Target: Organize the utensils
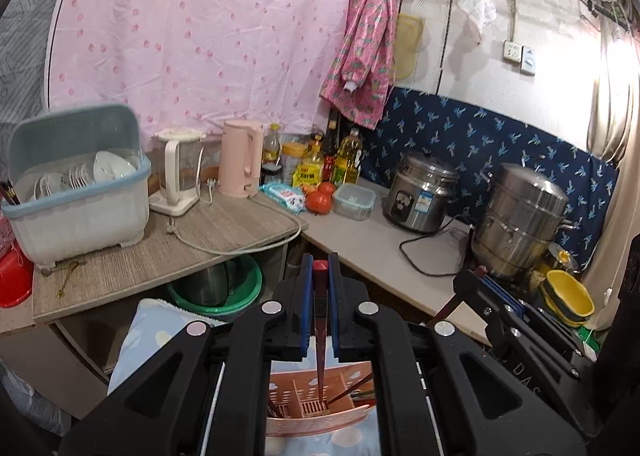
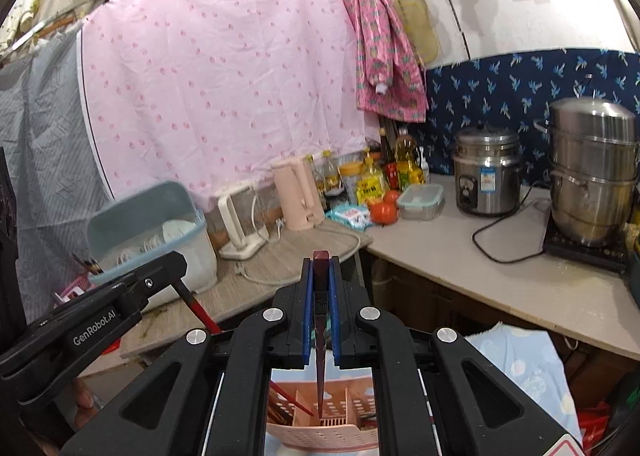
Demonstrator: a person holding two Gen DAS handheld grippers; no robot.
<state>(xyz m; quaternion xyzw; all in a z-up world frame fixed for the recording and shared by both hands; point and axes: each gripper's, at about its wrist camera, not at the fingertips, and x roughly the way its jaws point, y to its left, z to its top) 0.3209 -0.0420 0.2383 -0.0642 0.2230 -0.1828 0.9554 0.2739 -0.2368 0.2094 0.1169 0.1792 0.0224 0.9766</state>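
Note:
My left gripper [image 1: 320,262] is shut on a dark red chopstick [image 1: 320,320] that points down, with its tip in a compartment of the pink slotted utensil holder [image 1: 320,416]. My right gripper [image 2: 321,260] is shut on another dark red chopstick [image 2: 320,336], its tip also down in the pink holder [image 2: 324,432]. Each gripper shows in the other's view: the right one [image 1: 472,276] at the right, the left one [image 2: 176,260] at the left, each with its chopstick slanting down. More chopsticks lie inside the holder.
The holder stands on a blue cloud-print cloth [image 1: 152,340]. Ahead is a wooden counter [image 1: 224,232] with a dish box [image 1: 76,192], a blender, a pink kettle [image 1: 242,158], bottles, tomatoes, a rice cooker [image 1: 420,194] and a steamer pot [image 1: 520,220].

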